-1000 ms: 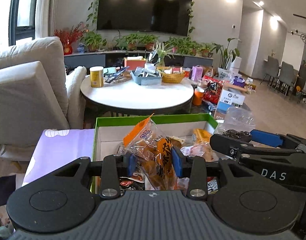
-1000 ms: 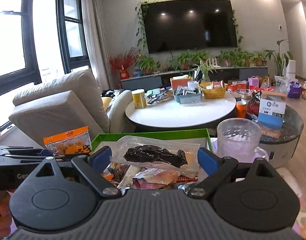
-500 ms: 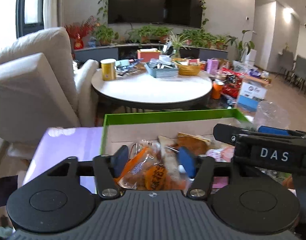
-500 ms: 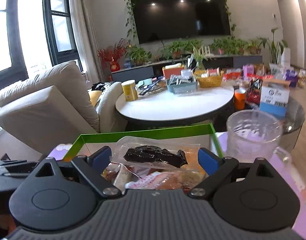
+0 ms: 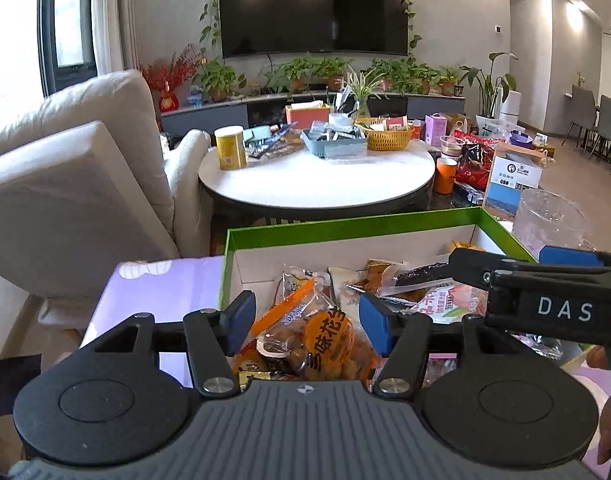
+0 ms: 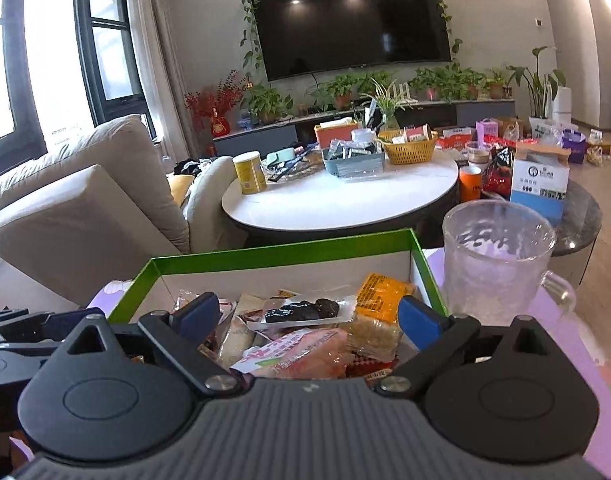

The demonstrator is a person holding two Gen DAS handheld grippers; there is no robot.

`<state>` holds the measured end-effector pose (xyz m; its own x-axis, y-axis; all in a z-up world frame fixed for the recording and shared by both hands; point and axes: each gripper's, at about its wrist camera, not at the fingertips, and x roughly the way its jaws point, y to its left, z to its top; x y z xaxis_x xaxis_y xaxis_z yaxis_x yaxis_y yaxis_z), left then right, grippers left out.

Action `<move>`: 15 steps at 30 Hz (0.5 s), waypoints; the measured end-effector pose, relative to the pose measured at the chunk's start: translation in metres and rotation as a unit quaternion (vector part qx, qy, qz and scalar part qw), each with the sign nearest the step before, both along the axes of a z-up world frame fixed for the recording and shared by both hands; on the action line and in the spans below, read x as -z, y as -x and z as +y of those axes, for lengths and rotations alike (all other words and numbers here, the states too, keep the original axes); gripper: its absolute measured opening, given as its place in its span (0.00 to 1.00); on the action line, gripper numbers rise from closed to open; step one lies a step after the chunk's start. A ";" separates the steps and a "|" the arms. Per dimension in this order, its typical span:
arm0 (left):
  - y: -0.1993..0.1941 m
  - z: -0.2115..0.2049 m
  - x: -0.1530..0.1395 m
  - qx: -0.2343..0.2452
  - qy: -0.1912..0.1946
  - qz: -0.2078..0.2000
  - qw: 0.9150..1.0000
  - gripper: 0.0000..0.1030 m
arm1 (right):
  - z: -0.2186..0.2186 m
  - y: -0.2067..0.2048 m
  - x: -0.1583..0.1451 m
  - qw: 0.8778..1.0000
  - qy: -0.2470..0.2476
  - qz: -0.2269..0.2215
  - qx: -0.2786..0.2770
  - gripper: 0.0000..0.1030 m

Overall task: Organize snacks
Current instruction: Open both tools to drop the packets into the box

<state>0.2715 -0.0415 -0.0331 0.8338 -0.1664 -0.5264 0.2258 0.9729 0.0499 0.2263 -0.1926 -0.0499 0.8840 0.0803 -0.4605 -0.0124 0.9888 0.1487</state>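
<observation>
the sofa [image 5: 65, 184] and the round table [image 5: 317, 176] fill the far room and play no part in this step. nearer, the lilac tabletop [image 5: 165, 280] carries the green box [image 5: 345, 226], already well filled with snack packs, and a glass mug [image 6: 493, 256] stands just beside the box's right wall.

the left hand-held gripper [image 5: 303, 320] is over the near left part of the box. its jaws have just been opening and now stand wide. the orange bag [image 5: 325, 340], which it held pinched and raised a second ago, now lies on the pile between the pads with a gap on each side. so that bag looks delivered, and this hand seems free to fetch another snack.

the right hand-held gripper [image 6: 307, 316] hovers over the right half of the box, jaws spread. the dark pack [image 6: 301, 310], which a moment ago spanned from pad to pad, now sits lower among the other packs. neither pad seems to press on it, so i judge it let go too, though the view is less sure here.

the two grippers are close, the right one's fingers crossing just right of the left one's. pulling each back towards its own side should keep them apart. the left has bare tabletop to move over. the right has the box wall and the mug close by, so a sideways swing risks knocking the glass, and lifting first looks safer.
</observation>
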 end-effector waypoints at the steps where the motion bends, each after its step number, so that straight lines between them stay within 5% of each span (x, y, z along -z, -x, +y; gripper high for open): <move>1: 0.004 0.000 -0.002 -0.001 -0.004 -0.004 1.000 0.53 | 0.000 0.001 -0.001 1.000 0.001 -0.002 -0.002 0.50; 9: 0.052 0.000 -0.024 -0.005 -0.030 -0.040 0.999 0.53 | 0.001 0.029 -0.019 1.000 -0.005 -0.015 -0.005 0.50; 15: 0.104 0.009 -0.048 0.001 -0.013 -0.057 0.998 0.53 | 0.002 0.067 -0.037 0.999 -0.008 -0.034 -0.007 0.50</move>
